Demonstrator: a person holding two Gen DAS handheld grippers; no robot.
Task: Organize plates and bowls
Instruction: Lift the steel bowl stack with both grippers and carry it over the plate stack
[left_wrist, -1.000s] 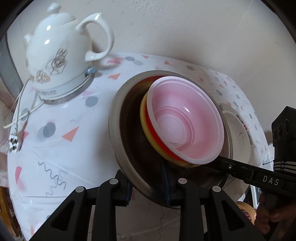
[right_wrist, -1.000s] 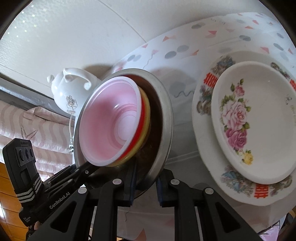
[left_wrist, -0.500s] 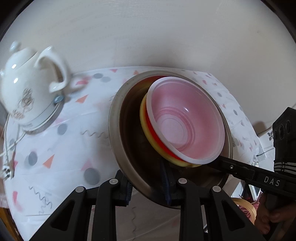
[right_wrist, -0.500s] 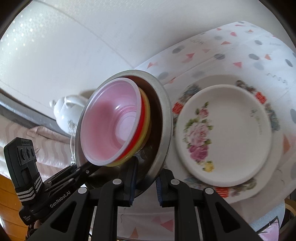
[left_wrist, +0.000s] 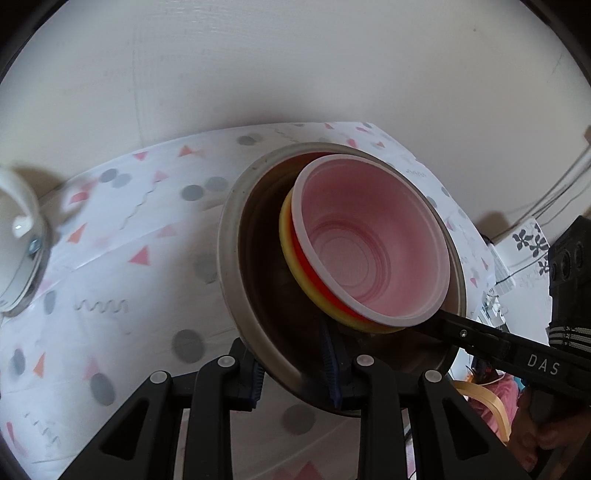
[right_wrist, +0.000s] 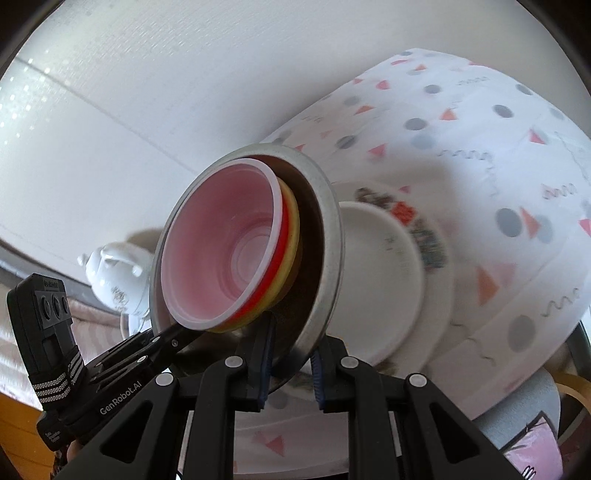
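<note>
Both grippers clamp the metal bowl (left_wrist: 255, 295) rim: left gripper (left_wrist: 293, 373) & right gripper (right_wrist: 288, 363), fingers clenched on it. Bowl tilted, held above counter (left_wrist: 110, 229), w/ nested plastic bowls (left_wrist: 369, 240) inside. Floral plates (right_wrist: 391, 280) just beside, teapot (right_wrist: 114, 277) behind.

A stack of bowls (left_wrist: 369, 243) is nested inside the metal basin (left_wrist: 240, 273), which is held above the table (left_wrist: 122, 258). Behind the basin, stacked plates (right_wrist: 384, 280) are set; beyond it, a teapot (right_wrist: 114, 277).
</note>
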